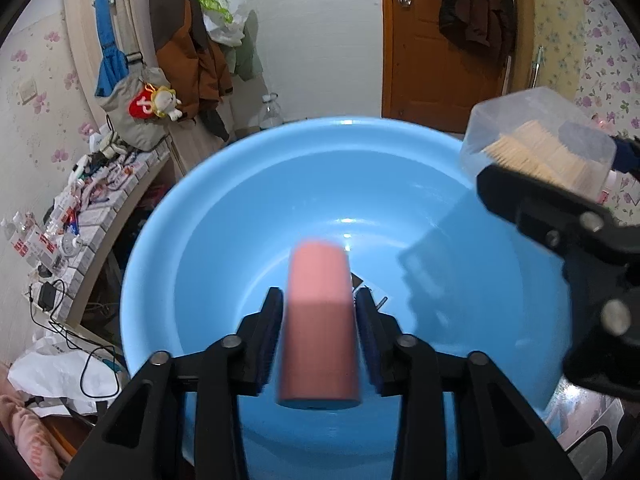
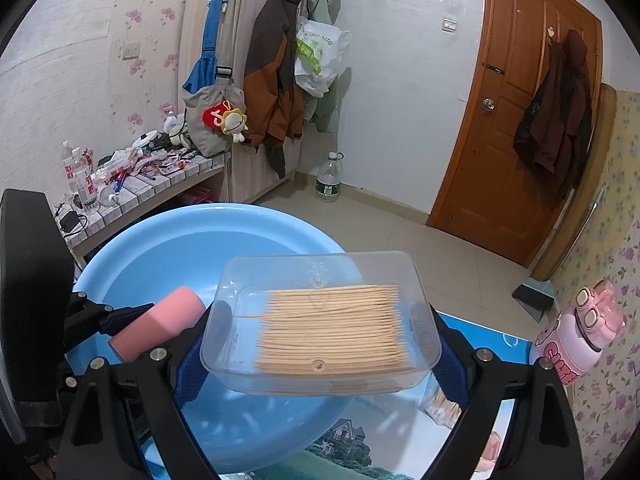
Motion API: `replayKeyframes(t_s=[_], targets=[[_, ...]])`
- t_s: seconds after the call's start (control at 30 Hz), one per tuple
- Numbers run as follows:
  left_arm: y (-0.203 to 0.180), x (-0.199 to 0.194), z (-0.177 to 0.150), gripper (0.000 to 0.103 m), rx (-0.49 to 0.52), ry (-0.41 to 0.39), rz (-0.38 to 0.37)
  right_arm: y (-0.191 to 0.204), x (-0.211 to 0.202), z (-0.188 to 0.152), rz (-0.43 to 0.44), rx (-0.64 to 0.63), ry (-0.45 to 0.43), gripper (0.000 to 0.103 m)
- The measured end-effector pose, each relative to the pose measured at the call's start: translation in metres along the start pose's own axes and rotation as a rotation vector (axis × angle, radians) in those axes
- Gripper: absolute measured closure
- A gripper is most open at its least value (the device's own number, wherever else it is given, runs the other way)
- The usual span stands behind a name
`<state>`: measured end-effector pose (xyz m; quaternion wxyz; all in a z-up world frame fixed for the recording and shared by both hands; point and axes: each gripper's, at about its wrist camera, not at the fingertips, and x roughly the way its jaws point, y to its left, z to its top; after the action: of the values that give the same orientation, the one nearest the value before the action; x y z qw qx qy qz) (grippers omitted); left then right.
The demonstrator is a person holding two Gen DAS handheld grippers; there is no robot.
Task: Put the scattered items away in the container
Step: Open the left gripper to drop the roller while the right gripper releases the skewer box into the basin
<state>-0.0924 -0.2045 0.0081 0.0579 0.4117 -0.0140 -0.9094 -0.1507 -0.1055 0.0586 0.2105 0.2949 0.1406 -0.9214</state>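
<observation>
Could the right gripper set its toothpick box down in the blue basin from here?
Probably yes: the right gripper holds the toothpick box over the basin rim, and only the pink cylinder between the left gripper's pads sits nearby, off to the side.

Basin (image 1: 500,240) sky blue, plain; tube (image 1: 320,320) salmon pink; box (image 2: 320,320) clear, its sticks (image 2: 332,328) pale tan – grippers black with blue pads (image 2: 192,372). Wallpaper (image 2: 140,60) white with pink flowers; door (image 2: 520,120) orange-brown; bottle (image 2: 576,336) pink with cartoon lettering
</observation>
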Motion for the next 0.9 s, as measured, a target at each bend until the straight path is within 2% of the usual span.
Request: replayKeyframes(t_s=[0.07,0.2,0.3,0.4,0.47,0.53,0.63,0.83,0.9], targets=[[0.000,-0.005,0.001,0.055,0.008,-0.018,0.004,0.001,0.000,-0.001,0.005,-0.002,0.004,0.010],[0.001,-0.012,0.004,0.054,0.020,-0.035,0.009,0.004,0.000,-0.001,0.008,-0.006,0.012,0.010],[0.008,-0.020,0.002,0.047,0.012,-0.047,0.008,0.004,0.001,-0.001,0.023,-0.005,0.022,0.010],[0.016,-0.030,-0.003,0.036,0.005,-0.066,0.008,0.006,0.005,0.000,0.048,-0.007,0.042,0.010],[0.020,-0.038,-0.010,0.021,0.004,-0.086,0.007,0.008,0.007,0.000,0.056,-0.016,0.054,0.010],[0.024,-0.046,-0.015,0.015,0.003,-0.104,0.027,0.012,0.011,-0.001,0.068,-0.033,0.069,0.010],[0.032,-0.055,-0.024,0.013,-0.006,-0.122,0.041,0.016,0.017,-0.002,0.103,-0.040,0.107,0.010],[0.045,-0.063,-0.038,0.010,-0.028,-0.131,0.017,0.022,0.028,-0.011,0.127,-0.051,0.177,0.010],[0.046,-0.066,-0.041,0.006,-0.035,-0.141,0.005,0.023,0.030,-0.013,0.128,-0.060,0.190,0.010]])
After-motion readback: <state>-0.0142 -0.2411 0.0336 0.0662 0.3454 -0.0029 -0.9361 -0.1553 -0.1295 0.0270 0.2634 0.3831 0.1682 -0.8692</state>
